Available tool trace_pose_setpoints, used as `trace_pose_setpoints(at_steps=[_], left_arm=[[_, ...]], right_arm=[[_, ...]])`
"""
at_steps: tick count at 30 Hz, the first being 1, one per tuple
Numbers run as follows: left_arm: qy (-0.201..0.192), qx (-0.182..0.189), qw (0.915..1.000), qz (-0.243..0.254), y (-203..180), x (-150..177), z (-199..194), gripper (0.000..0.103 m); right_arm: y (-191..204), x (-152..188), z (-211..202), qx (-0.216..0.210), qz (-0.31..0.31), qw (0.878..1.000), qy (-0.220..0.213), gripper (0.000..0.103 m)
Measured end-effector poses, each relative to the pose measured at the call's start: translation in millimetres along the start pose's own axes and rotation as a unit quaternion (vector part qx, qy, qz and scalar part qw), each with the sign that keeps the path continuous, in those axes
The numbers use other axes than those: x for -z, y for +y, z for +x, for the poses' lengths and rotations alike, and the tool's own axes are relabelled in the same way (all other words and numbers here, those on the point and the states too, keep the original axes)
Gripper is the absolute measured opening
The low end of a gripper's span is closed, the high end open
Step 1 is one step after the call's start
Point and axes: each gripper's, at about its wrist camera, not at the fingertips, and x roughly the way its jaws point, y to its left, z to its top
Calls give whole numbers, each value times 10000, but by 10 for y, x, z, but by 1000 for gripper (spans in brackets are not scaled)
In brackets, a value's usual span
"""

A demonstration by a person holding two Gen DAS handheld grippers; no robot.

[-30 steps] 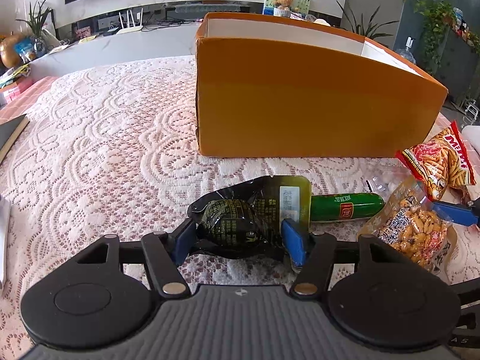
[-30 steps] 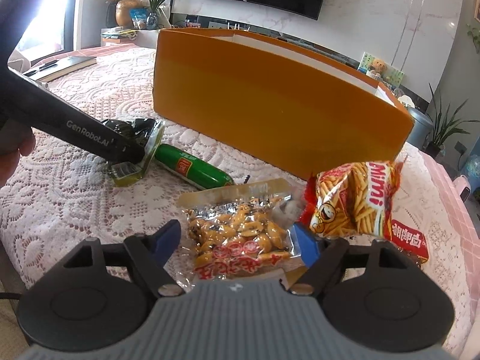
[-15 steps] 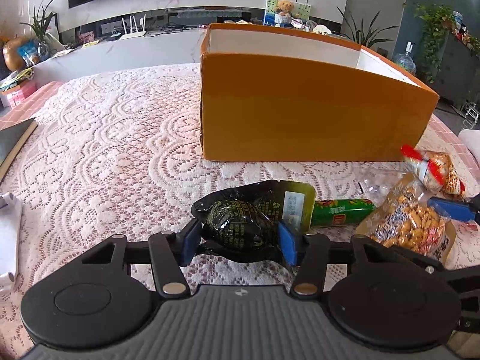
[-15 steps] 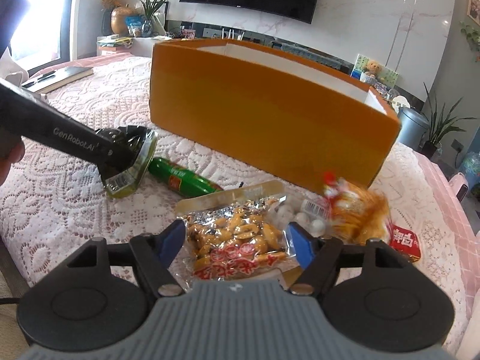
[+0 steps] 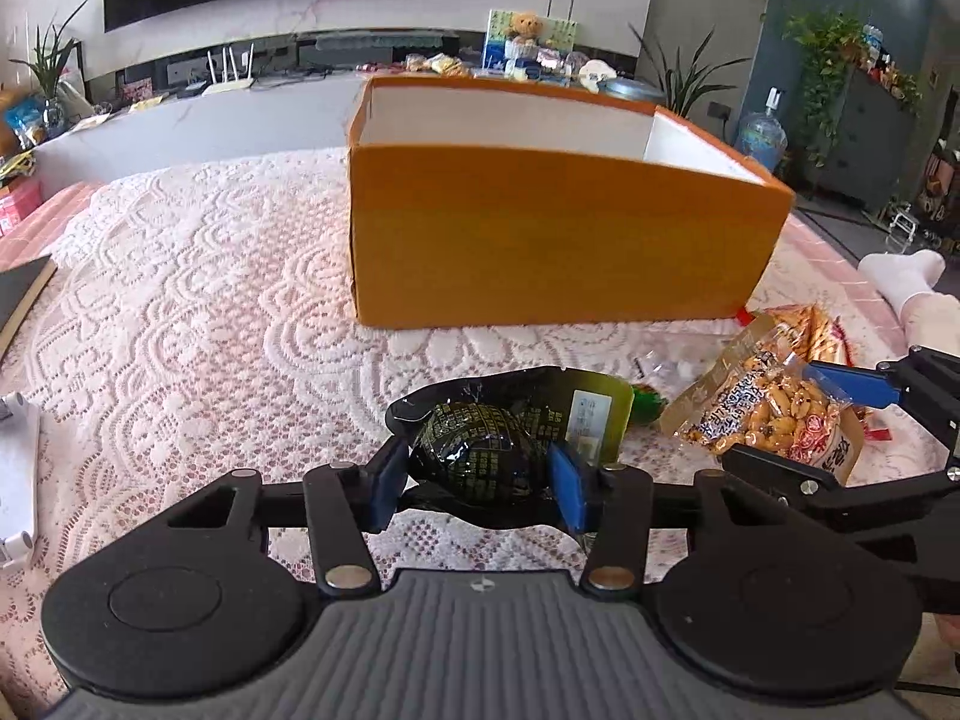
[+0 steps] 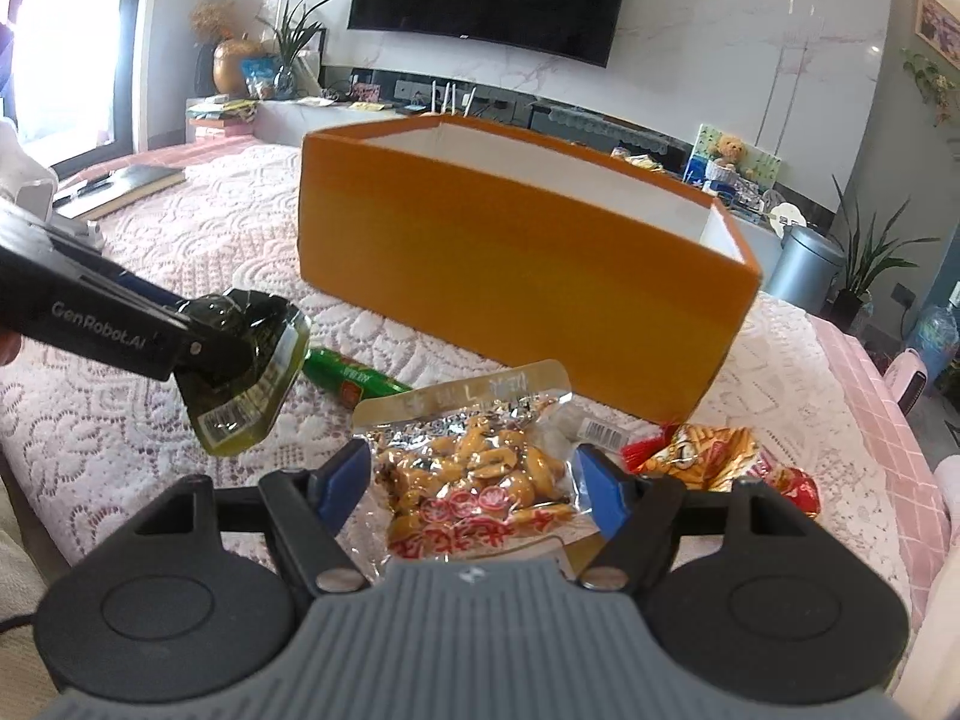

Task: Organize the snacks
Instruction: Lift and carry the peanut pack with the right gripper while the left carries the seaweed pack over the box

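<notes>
My left gripper (image 5: 477, 480) is shut on a dark green snack packet (image 5: 498, 438) and holds it above the lace cloth; the packet also shows in the right wrist view (image 6: 246, 378). My right gripper (image 6: 471, 480) is shut on a clear bag of peanuts (image 6: 480, 474), lifted off the table; the bag shows in the left wrist view (image 5: 774, 414). An open orange box (image 5: 558, 252) with a white inside stands beyond both, also in the right wrist view (image 6: 516, 276).
A green sausage stick (image 6: 354, 378), a red-orange Mimi snack bag (image 6: 714, 456) and a small clear packet (image 5: 666, 366) lie on the lace tablecloth (image 5: 198, 312) before the box. A dark book (image 6: 120, 180) lies at the far left.
Both grippers have risen with their packets, so I now see into the box. The Mimi bag has dropped flat onto the cloth.
</notes>
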Motion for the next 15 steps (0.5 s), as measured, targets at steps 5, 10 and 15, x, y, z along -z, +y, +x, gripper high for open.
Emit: trace_pose_setpoints(at_steps=[5,10,15], left_arm=[[-245,40,9996,94,-80,-41,-154,56],[-505,156,9985,171,-156,-87,-300,56],[-759,91,9964,371,-233,-201,-401,56]], right_arm=[[-34,-27,-102,-6,157,9998,-88,72],[-49,-86,-201,-66,285,9994,-186,72],[-64,-179,-329,-23,253,9989,-393,72]])
